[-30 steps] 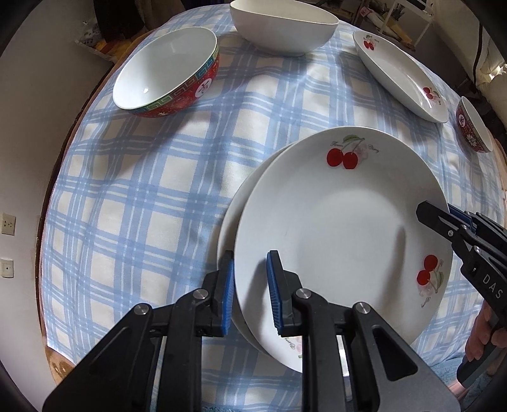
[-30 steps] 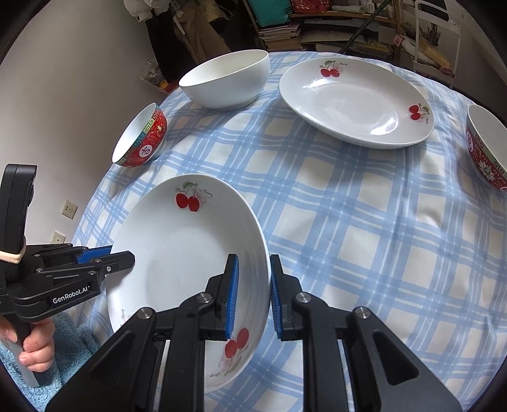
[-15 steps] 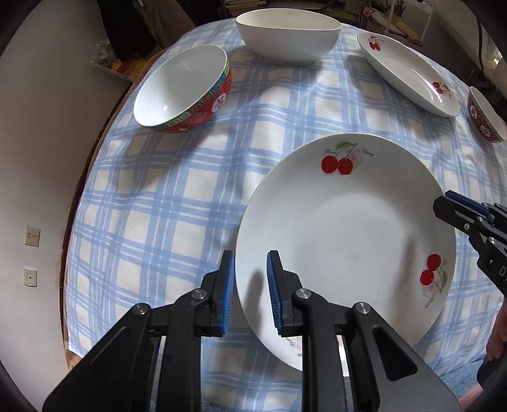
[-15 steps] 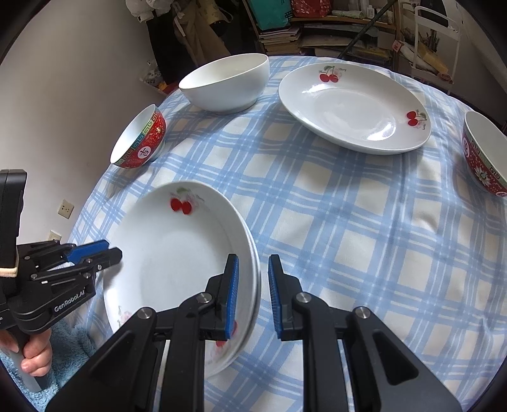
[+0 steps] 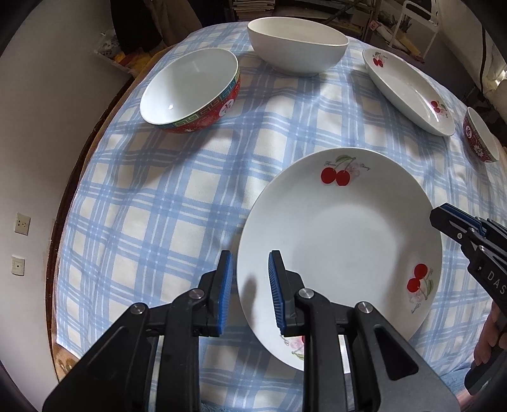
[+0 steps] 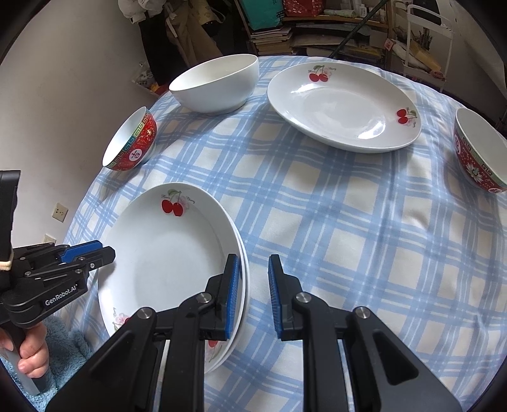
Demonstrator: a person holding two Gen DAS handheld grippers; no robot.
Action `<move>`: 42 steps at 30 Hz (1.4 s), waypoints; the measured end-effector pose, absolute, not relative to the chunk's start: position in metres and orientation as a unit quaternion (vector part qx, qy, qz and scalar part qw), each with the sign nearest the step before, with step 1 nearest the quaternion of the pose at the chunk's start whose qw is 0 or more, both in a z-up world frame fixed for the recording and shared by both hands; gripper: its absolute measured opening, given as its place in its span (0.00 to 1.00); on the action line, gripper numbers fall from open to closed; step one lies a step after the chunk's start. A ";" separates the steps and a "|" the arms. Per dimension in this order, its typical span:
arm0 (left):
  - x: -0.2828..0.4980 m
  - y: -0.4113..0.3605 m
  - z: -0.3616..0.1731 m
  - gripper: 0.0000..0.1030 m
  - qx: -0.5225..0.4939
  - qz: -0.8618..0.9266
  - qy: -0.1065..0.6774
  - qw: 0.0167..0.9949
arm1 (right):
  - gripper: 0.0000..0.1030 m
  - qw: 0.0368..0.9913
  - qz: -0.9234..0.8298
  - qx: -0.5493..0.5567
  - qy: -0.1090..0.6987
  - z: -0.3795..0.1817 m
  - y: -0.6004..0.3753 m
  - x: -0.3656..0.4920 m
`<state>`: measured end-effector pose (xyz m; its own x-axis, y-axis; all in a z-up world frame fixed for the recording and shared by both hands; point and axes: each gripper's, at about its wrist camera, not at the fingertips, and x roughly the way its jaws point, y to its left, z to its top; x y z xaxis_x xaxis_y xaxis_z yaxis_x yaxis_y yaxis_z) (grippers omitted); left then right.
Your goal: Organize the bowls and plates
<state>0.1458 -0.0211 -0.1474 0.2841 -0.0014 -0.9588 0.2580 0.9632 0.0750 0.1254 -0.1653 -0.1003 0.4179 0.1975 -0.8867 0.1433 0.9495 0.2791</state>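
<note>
Two white cherry plates (image 5: 342, 241) lie stacked on the checked tablecloth (image 5: 164, 196) at the near side; the stack also shows in the right wrist view (image 6: 164, 253). My left gripper (image 5: 249, 285) is open and straddles the stack's left rim. My right gripper (image 6: 252, 285) is open and straddles its right rim. A third cherry plate (image 6: 342, 107) lies at the far side. A white bowl (image 6: 215, 82) and two red-patterned bowls (image 6: 133, 142) (image 6: 478, 149) stand apart on the cloth.
The round table's left edge (image 5: 79, 158) drops off to a wall with sockets (image 5: 22, 223). Shelves and clutter (image 6: 317, 28) stand behind the table. A metal rack (image 6: 427, 41) is at the far right.
The upper plate came down onto the lower one and now lies nested on it. Both grippers opened slightly and drew back a little from the rims.
</note>
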 end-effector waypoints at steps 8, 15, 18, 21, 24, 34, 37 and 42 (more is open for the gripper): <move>0.133 -0.024 -0.128 0.53 0.126 -0.073 0.555 0.819 | 0.53 0.845 -0.031 0.158 0.510 -0.072 -0.186 0.113; 0.120 -0.030 -0.104 0.82 0.133 -0.077 0.534 0.831 | 0.93 0.858 -0.087 0.177 0.473 -0.040 -0.212 0.099; 0.116 -0.035 -0.087 0.85 0.128 -0.086 0.516 0.843 | 0.98 0.863 -0.104 0.179 0.461 -0.028 -0.220 0.094; 0.115 -0.045 -0.073 0.87 0.135 -0.088 0.500 0.851 | 0.99 0.862 -0.109 0.177 0.463 -0.019 -0.227 0.092; 0.117 -0.052 -0.062 0.87 0.135 -0.089 0.496 0.853 | 0.99 0.866 -0.115 0.165 0.457 -0.007 -0.234 0.089; 0.146 -0.094 -0.020 0.87 0.122 -0.108 0.471 0.867 | 0.99 0.885 -0.132 0.103 0.434 0.028 -0.262 0.100; 0.158 -0.114 -0.014 0.87 0.137 -0.113 0.463 0.868 | 0.99 0.890 -0.133 0.085 0.427 0.034 -0.271 0.109; 0.176 -0.139 -0.009 0.87 0.140 -0.119 0.448 0.875 | 0.99 0.899 -0.131 0.051 0.414 0.043 -0.285 0.127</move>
